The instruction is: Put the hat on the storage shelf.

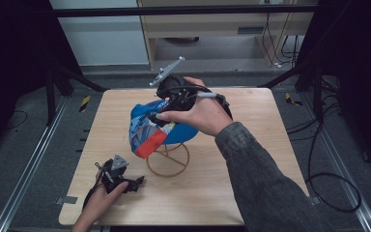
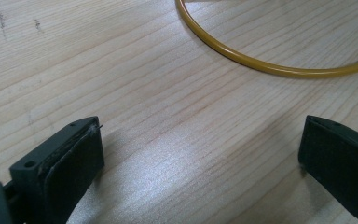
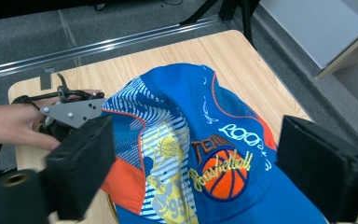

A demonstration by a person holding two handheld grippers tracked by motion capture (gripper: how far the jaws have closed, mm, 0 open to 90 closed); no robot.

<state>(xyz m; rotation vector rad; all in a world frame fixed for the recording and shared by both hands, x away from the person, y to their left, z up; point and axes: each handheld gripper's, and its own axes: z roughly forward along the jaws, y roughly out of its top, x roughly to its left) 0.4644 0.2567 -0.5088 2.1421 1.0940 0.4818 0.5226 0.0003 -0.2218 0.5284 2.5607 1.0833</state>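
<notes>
Looking down from the high view, we see the right gripper (image 1: 160,117) held over the middle of the frame by the right hand (image 1: 200,113), its grey three-cornered plate tipped up toward the top centre. It hangs just above a blue cap (image 1: 147,130) that sits draped on a yellow wire stand (image 1: 168,162) in the centre of the wooden table (image 1: 251,159). In the right gripper view its two black jaws stand wide apart at the lower left and lower right of the frame, with the cap (image 3: 200,154) between and beyond them; nothing is pinched between the pads, and we cannot tell whether either jaw touches the cloth. The cap shows white stripes, an orange panel and an embroidered basketball badge on its crown. At the lower left of the high view we find the left gripper (image 1: 137,182) resting low on the table in the left hand (image 1: 101,198), well apart from the cap and near the stand's ring. In the left gripper view its jaws are also spread wide, at the bottom left and right edges of the frame, holding nothing; bare wood lies between them, and the stand's yellow ring (image 2: 242,58) curves across the upper right, clear of both jaws.
</notes>
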